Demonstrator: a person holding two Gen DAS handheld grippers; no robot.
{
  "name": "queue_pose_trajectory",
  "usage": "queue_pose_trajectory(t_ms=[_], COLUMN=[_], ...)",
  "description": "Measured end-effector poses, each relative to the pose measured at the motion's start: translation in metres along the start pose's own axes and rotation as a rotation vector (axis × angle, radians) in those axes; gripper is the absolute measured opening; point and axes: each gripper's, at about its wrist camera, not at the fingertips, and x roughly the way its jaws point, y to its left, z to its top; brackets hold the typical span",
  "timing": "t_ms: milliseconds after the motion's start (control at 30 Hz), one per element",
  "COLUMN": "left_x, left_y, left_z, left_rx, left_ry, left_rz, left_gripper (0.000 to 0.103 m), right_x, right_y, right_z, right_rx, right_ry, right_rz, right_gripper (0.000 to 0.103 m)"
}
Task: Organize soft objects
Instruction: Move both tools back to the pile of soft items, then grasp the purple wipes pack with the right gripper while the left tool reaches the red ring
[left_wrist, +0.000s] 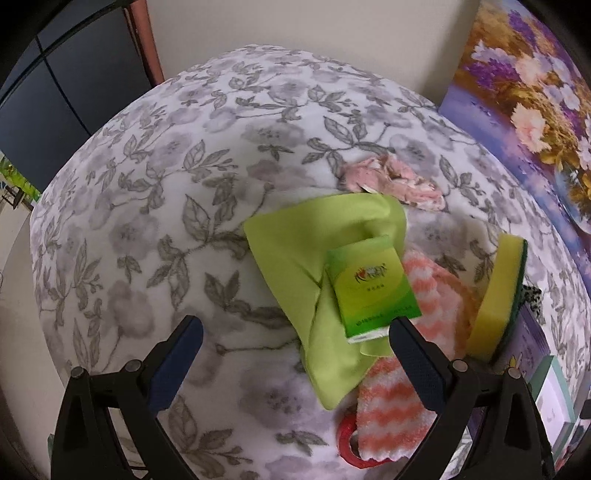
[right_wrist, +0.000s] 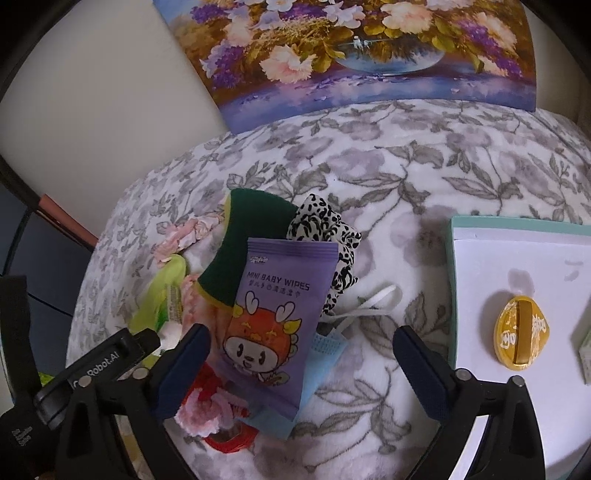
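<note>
Left claw (left_wrist: 295, 332) and right claw (right_wrist: 301, 341) both gape wide, fingers spread, gripping nothing, angled downward.

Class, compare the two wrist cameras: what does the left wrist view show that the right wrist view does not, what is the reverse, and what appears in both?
Only the left wrist view shows the green tissue pack face-on, lying on the spread green cloth, and the sponge's yellow side.

Only the right wrist view shows the purple baby wipes pack, the blue face mask, the leopard-print fabric, and the white box holding a gold ornament.

Both show the sponge, the pink-striped cloth, the flower painting, the floral blanket, and an open, empty claw.
</note>
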Motion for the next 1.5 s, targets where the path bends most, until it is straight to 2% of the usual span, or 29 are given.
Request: queue_pose_trajectory(t_ms=[167, 233, 367, 600, 1167, 1500], left_x=[-0.002, -0.002, -0.004, -0.005, -0.017, -0.022], left_y=[0.004, 0.003, 0.002, 0.000, -0.005, -0.019], left_z=[0.003, 0.004, 0.004, 0.003, 0.003, -0.003], left_rx=[-0.014, -0.011, -0.005, 0.002, 0.020, 0.044], left_ry=[-0.006, -0.006, -0.009, 0.002, -0.006, 0.050], left_rz=[0.000, -0.003, -0.008, -0.025, -0.066, -0.183], left_gripper=[0.101, 0.101, 0.101, 0.101, 0.101, 0.100], right_x=[0.005, 0.006, 0.010, 0.010, 0.003, -0.011], right_y=[0.006, 0.011, 0.017, 0.016, 0.002, -0.013], right_z=[0.002, 0.003, 0.002, 0.000, 0.000, 0.001], right_rx=[-0.017, -0.033, -0.060, -0.056, -0.011, 0.006], right_ry=[-0.006, -0.008, -0.006, 0.010, 0.053, 0.067], right_rz=[-0.023, -0.029, -0.034, -0.026, 0.003, -0.006], right_gripper=[0.092, 0.084, 0.078, 0.054, 0.053, 0.053])
